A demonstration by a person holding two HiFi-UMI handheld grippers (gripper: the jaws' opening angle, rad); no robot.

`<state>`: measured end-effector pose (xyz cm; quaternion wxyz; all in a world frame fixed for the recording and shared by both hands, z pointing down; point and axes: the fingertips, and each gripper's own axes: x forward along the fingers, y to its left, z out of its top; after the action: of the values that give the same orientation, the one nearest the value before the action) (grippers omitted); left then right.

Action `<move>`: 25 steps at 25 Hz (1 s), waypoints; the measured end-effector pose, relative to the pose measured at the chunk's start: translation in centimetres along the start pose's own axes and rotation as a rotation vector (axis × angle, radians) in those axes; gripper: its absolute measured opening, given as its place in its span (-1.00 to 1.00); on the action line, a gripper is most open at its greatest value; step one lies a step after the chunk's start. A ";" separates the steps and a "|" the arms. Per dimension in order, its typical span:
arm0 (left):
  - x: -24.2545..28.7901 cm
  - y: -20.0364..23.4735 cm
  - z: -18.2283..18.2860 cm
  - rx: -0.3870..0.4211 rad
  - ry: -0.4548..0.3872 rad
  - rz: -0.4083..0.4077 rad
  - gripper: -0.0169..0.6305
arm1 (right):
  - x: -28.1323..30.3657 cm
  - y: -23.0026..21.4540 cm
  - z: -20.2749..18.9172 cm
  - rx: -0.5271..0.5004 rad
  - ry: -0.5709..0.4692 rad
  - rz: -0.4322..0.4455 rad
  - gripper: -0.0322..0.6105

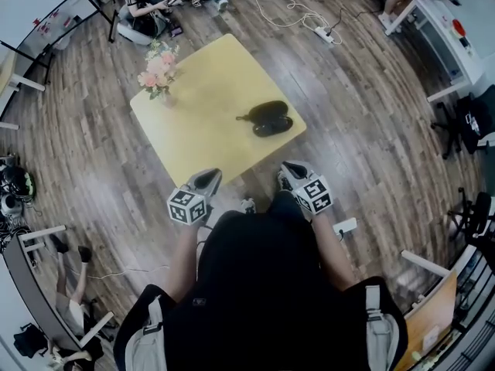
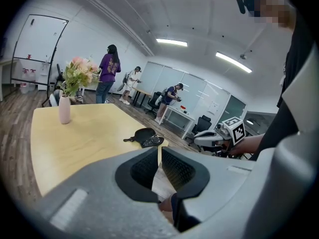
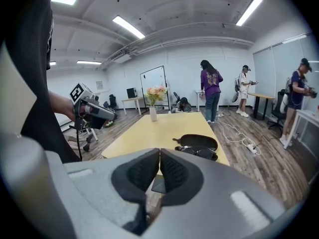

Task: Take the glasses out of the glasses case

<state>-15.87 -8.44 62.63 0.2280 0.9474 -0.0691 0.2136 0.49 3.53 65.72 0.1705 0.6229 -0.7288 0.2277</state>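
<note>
An open black glasses case point(image 1: 266, 112) lies near the right corner of the yellow table point(image 1: 201, 114). Dark glasses point(image 1: 273, 127) rest in its nearer half. The left gripper view shows the case point(image 2: 144, 134) and glasses point(image 2: 152, 142) past the jaws; the right gripper view shows the case point(image 3: 199, 142) with the glasses point(image 3: 199, 153) in front. My left gripper point(image 1: 207, 179) hangs at the table's near edge, shut on nothing. My right gripper point(image 1: 291, 171) is beside it, just off the table's near corner, also shut and holding nothing. Both are well short of the case.
A pink vase of flowers point(image 1: 158, 70) stands at the table's left corner. A power strip with cables point(image 1: 326, 34) lies on the wood floor beyond. A white desk point(image 1: 447, 39) is at the far right. People stand and sit in the background.
</note>
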 end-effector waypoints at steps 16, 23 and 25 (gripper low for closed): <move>8.2 0.1 3.7 -0.108 -0.039 0.147 -0.85 | 3.5 -10.9 2.9 -0.080 0.045 0.177 -0.89; 11.3 0.2 5.2 -0.155 -0.084 0.223 -0.85 | 4.7 -14.5 3.2 -0.131 0.091 0.275 -0.89; 11.8 0.1 5.5 -0.171 -0.097 0.249 -0.85 | 5.0 -15.4 3.3 -0.147 0.102 0.302 -0.89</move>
<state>-3.20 -11.49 63.44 0.2762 0.9178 -0.2148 0.1875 14.94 -4.29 67.49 0.2161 0.4799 -0.8192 0.2279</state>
